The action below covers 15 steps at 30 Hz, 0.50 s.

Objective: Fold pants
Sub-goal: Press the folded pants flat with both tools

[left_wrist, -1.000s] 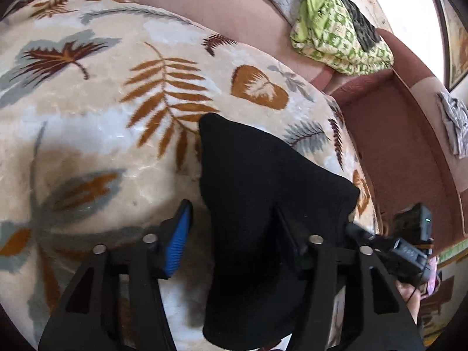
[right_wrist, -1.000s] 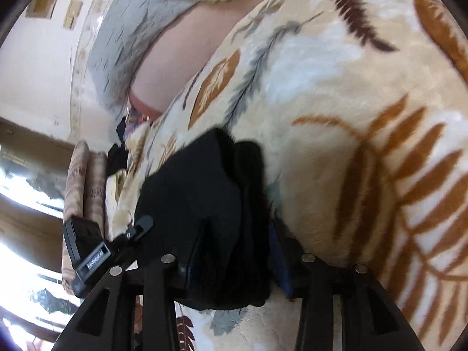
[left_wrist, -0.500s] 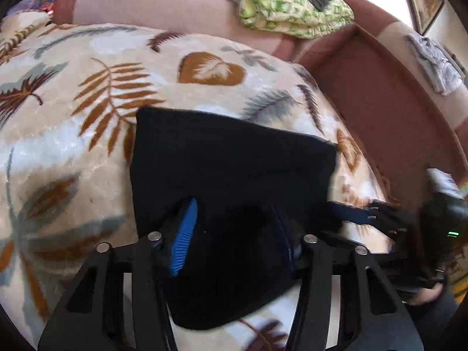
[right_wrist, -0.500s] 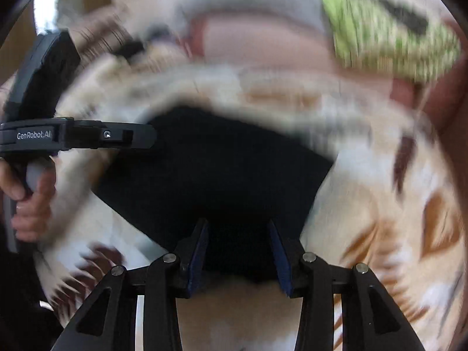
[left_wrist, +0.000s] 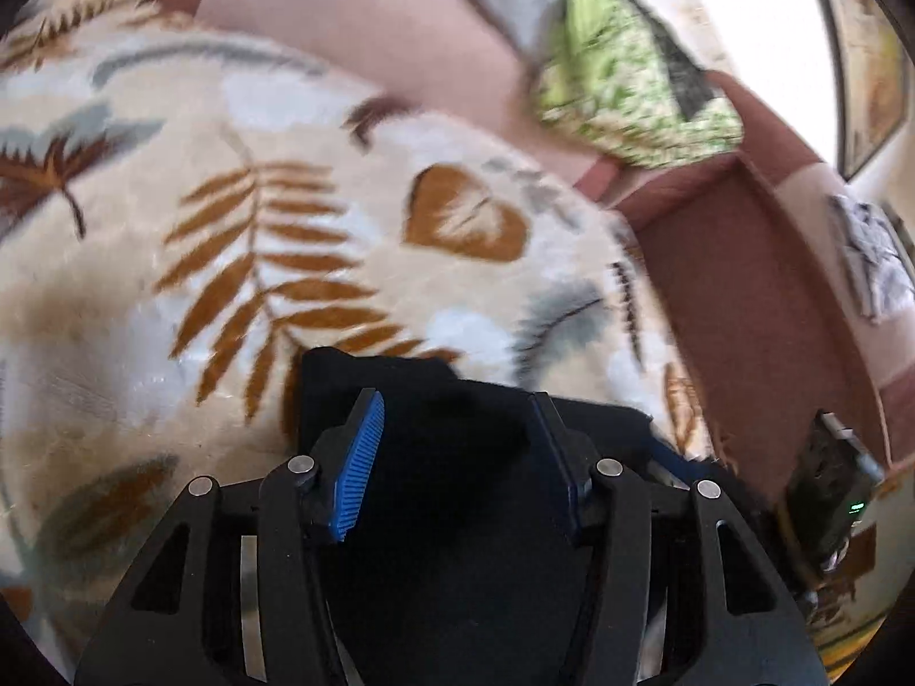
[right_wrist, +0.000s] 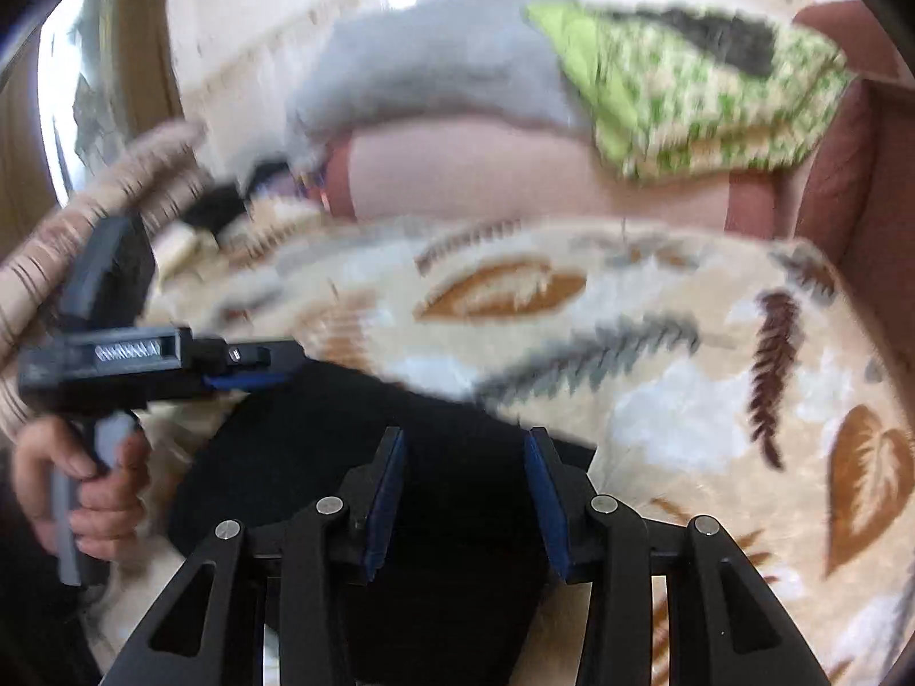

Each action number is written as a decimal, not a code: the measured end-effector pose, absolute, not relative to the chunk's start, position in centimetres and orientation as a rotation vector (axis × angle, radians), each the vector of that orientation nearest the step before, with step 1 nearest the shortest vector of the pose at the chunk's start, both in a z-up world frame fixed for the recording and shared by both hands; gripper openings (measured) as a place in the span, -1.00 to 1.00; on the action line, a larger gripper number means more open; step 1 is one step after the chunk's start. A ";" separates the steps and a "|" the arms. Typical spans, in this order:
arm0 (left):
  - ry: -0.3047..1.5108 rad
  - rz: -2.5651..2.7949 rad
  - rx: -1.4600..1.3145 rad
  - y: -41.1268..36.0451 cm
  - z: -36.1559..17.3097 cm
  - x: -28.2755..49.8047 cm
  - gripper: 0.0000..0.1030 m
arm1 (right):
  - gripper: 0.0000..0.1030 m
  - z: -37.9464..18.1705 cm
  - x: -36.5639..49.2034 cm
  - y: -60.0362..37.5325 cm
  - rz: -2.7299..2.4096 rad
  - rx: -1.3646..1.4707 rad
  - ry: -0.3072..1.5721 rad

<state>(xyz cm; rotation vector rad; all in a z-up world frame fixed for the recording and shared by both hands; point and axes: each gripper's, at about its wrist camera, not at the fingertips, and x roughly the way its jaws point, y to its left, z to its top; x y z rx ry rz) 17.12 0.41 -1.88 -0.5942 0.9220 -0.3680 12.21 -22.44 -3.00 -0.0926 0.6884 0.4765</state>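
Note:
The black pants (left_wrist: 452, 457) lie folded in a compact pile on a cream blanket (left_wrist: 286, 240) with a brown and grey leaf print. My left gripper (left_wrist: 454, 406) is open, its blue-padded fingers spread over the pile's far edge. In the right wrist view the pants (right_wrist: 320, 446) fill the lower middle. My right gripper (right_wrist: 464, 437) is open above them, nothing between its pads. The left gripper (right_wrist: 240, 366) shows there too at the left, held in a hand.
A pink-brown sofa back (left_wrist: 354, 23) runs behind the blanket. A green patterned cloth (left_wrist: 629, 97) and a grey cloth (right_wrist: 429, 68) lie on it. A reddish sofa seat (left_wrist: 743, 286) lies to the right, with a white-grey cloth (left_wrist: 875, 251) beyond.
Both grippers have pulled back toward the near edge of the pile; the pants now sit lower in both views. The right gripper, earlier closed on the cloth, now stands open. Both views are motion-blurred.

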 end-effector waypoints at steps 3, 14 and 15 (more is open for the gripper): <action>0.924 -0.370 -0.587 0.2 -2.0 17.2 0.00 | -0.19 -5.2 14.5 -22.4 0.460 -0.061 0.782; 0.818 -0.376 -0.564 0.2 0.5 15.2 0.31 | -0.13 -4.7 13.7 -22.3 0.422 -0.058 0.790; 0.798 -0.371 -0.569 0.5 1.0 14.6 0.36 | -0.14 -4.3 13.5 -22.3 0.410 -0.060 0.786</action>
